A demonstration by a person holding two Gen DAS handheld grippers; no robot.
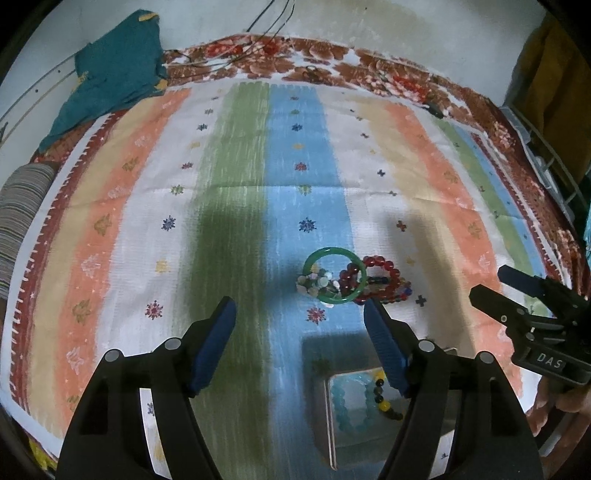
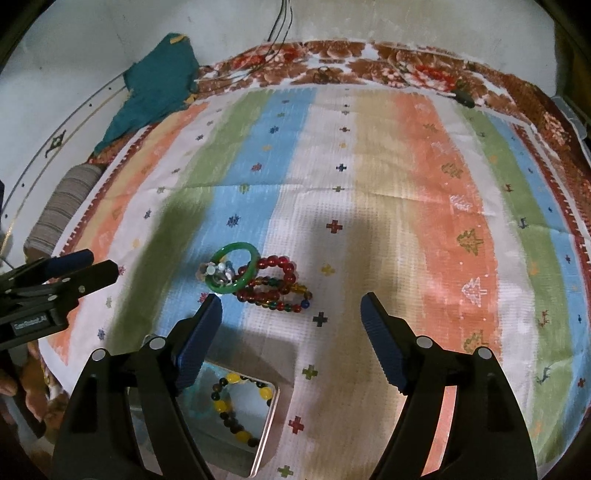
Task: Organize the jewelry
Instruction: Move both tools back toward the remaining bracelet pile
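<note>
A pile of jewelry lies on the striped cloth: a green bangle (image 1: 334, 275) (image 2: 233, 271), a pale stone bracelet (image 1: 314, 282) (image 2: 216, 272), and red and multicoloured bead bracelets (image 1: 384, 280) (image 2: 275, 286). A metal tin (image 1: 364, 402) (image 2: 236, 410) near the front holds a pale blue bracelet (image 1: 345, 400) and a yellow-and-black bead bracelet (image 2: 236, 406). My left gripper (image 1: 299, 314) is open and empty, just short of the pile. My right gripper (image 2: 291, 310) is open and empty, beside the pile and above the tin.
A teal cloth (image 1: 110, 74) lies at the back left, a striped roll (image 1: 18, 214) at the left edge. A floral blanket (image 1: 369, 70) borders the striped cloth (image 1: 236, 206). Cords (image 2: 280, 22) hang on the back wall.
</note>
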